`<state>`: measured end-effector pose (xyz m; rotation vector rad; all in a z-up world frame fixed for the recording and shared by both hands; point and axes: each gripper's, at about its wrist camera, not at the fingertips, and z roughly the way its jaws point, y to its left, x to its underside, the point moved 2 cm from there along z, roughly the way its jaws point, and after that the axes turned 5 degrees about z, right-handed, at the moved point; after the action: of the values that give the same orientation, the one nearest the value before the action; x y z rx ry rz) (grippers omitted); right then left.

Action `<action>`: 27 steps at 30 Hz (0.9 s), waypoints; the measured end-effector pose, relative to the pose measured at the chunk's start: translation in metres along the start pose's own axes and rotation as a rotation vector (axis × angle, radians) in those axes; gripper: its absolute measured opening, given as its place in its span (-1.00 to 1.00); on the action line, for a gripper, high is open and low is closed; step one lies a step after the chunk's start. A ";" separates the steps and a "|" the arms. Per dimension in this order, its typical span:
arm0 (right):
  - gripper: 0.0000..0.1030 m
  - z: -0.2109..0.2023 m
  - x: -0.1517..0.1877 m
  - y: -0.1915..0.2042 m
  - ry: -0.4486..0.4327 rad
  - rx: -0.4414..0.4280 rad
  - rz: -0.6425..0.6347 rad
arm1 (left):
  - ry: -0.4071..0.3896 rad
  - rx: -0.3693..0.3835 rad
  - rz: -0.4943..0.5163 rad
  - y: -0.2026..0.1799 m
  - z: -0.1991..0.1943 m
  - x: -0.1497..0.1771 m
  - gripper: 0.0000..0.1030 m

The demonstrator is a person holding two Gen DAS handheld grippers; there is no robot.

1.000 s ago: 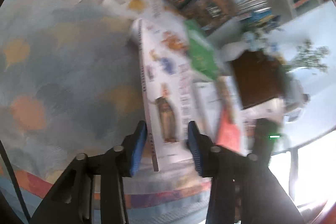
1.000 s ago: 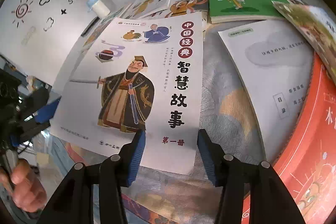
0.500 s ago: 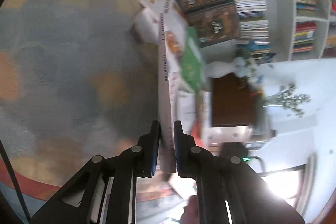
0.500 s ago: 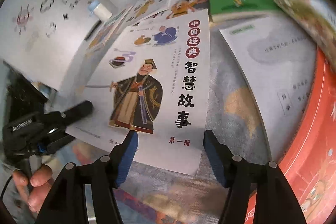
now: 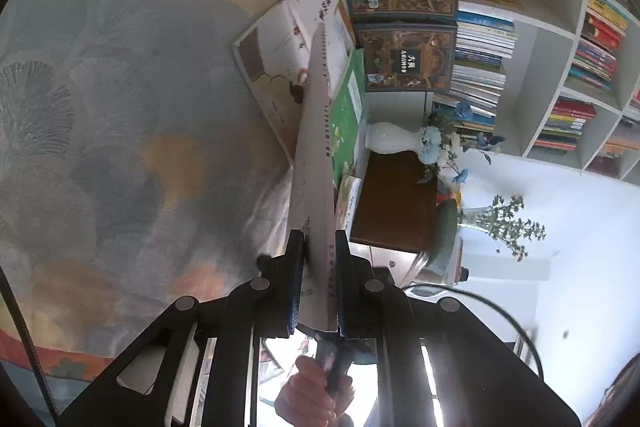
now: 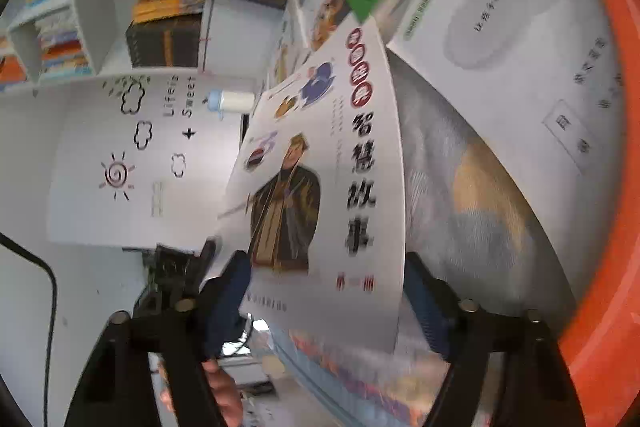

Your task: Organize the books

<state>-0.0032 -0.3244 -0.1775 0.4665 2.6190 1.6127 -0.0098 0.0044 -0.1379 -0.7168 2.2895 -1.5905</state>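
White book [image 5: 314, 195] clamped edge-on, left gripper [image 5: 318, 285]

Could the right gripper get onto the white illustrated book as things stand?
Probably yes. The right gripper is open and the white illustrated book lies between its fingers with nothing in front. The left gripper is shut on the opposite edge, clear of that spot.
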 end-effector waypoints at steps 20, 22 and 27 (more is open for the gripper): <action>-0.34 0.007 -0.013 0.039 -0.081 0.299 -0.318 | 0.096 -0.318 0.348 -0.033 0.020 -0.004 -0.82; -0.34 0.009 -0.005 0.054 -0.090 0.367 -0.423 | 0.104 -0.350 0.419 -0.044 0.020 -0.001 -0.82; -0.34 0.019 0.023 0.091 -0.088 0.522 -0.706 | 0.128 -0.351 0.531 -0.064 0.007 -0.004 -0.76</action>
<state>-0.0004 -0.2633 -0.1034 -0.3545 2.6508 0.6869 0.0123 -0.0167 -0.0813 -0.0469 2.5907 -1.0332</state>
